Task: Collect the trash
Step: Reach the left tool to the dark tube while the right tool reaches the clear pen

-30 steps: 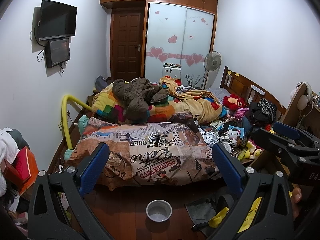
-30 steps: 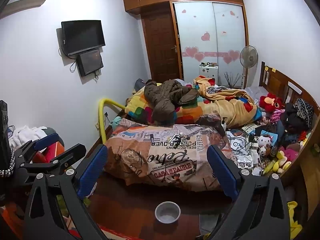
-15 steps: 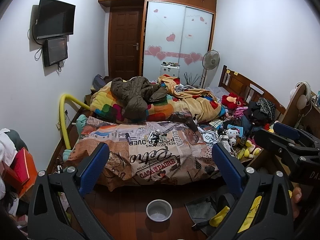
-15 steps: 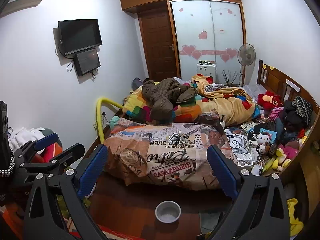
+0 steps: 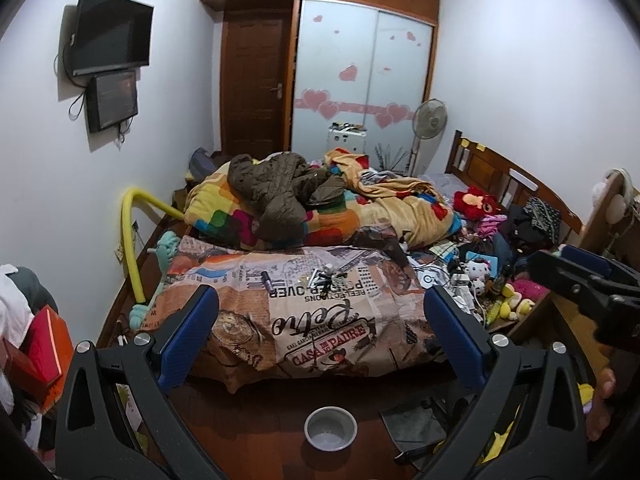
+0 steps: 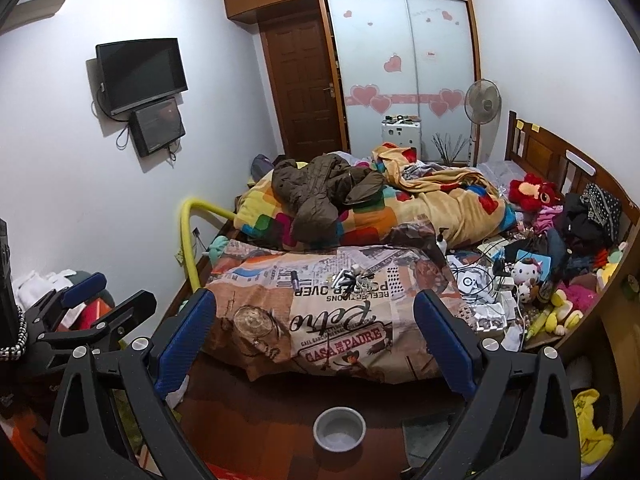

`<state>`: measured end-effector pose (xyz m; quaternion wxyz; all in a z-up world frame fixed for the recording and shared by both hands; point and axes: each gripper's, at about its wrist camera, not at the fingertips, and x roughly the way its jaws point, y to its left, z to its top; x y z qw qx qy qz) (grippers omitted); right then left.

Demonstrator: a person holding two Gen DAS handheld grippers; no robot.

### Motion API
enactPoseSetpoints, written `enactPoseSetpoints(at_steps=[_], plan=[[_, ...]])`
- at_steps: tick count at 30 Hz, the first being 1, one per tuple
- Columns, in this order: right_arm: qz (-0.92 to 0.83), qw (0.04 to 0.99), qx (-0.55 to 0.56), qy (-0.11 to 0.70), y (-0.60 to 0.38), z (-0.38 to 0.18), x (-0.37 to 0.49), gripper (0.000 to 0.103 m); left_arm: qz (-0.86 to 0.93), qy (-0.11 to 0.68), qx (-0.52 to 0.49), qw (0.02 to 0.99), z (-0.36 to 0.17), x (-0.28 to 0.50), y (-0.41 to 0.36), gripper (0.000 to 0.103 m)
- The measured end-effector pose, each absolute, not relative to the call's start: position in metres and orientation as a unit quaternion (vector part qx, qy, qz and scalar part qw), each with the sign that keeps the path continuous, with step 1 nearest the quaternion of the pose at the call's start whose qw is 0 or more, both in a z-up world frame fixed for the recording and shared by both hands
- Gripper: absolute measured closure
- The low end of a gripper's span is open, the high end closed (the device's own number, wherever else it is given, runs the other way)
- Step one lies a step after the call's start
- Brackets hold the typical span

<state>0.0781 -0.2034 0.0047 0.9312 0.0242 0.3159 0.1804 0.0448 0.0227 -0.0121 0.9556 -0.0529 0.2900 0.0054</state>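
My left gripper (image 5: 320, 316) is open and empty, held above the floor before the foot of the bed. My right gripper (image 6: 316, 312) is open and empty beside it; it also shows at the right edge of the left wrist view (image 5: 576, 280). A small heap of scraps and wrappers (image 5: 326, 278) (image 6: 352, 278) lies on the printed blanket (image 5: 312, 320), beyond both grippers. A small dark tube (image 5: 266, 280) lies left of the heap. More loose clutter, papers and cables (image 6: 480, 292) lies along the bed's right side.
A metal bowl (image 5: 330, 428) (image 6: 339, 428) stands on the wooden floor below the grippers. A brown jacket (image 5: 280, 192) and quilts are piled mid-bed. Plush toys (image 6: 560, 312) crowd the right. A yellow rail (image 5: 130, 240) runs on the left. A fan (image 6: 482, 104) stands by the wardrobe.
Both grippers have drifted slightly forward and the view has shifted a little toward the bed. Both stay open and empty.
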Motion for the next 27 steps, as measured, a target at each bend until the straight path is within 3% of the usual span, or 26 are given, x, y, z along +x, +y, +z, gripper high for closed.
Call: enactPoseSetpoints(at_steps=[10,27], plan=[[0.159,0.931,-0.006,0.329,-0.205,-0.016,0.130,0.005,0.024,0.324,-0.051,0.944,-0.042,0.131,0.035,0.000],[0.208,0.891,-0.010,0.404,-0.226,-0.066,0.302,0.005,0.063,0.368,-0.102,0.922,-0.075,0.323,0.012,0.000]])
